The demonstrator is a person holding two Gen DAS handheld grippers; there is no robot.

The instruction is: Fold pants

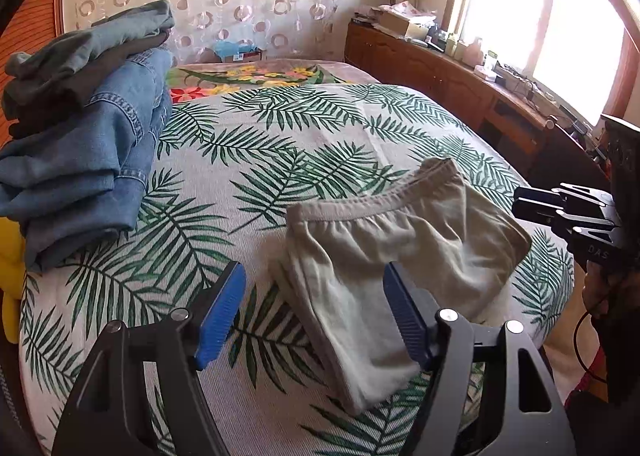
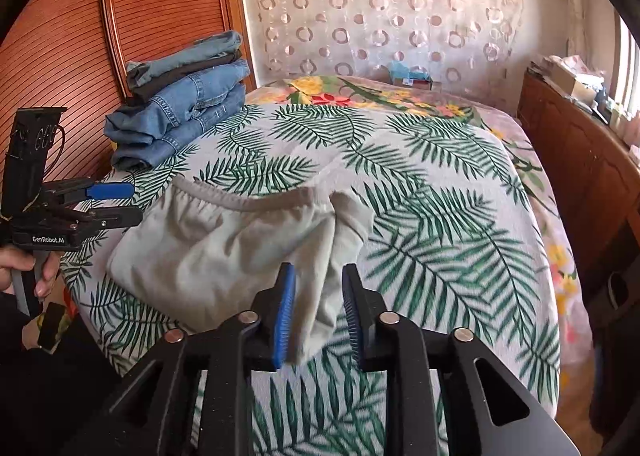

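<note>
Beige pants (image 1: 400, 256) with an elastic waistband lie folded on the palm-leaf bedspread (image 1: 260, 143); they also show in the right wrist view (image 2: 224, 256). My left gripper (image 1: 314, 308) is open, its blue pads on either side of the pants' near corner, not closed on the cloth. It also shows at the left of the right wrist view (image 2: 124, 201), by the pants' left edge. My right gripper (image 2: 318, 308) is open with the pants' right edge between its fingers. In the left wrist view it (image 1: 520, 203) sits at the pants' right side.
A stack of folded jeans (image 1: 88, 143) lies at the bed's far left corner, also in the right wrist view (image 2: 180, 107). A wooden cabinet (image 1: 460, 83) with clutter runs along the right under a bright window. A wooden wardrobe (image 2: 80, 35) stands at left.
</note>
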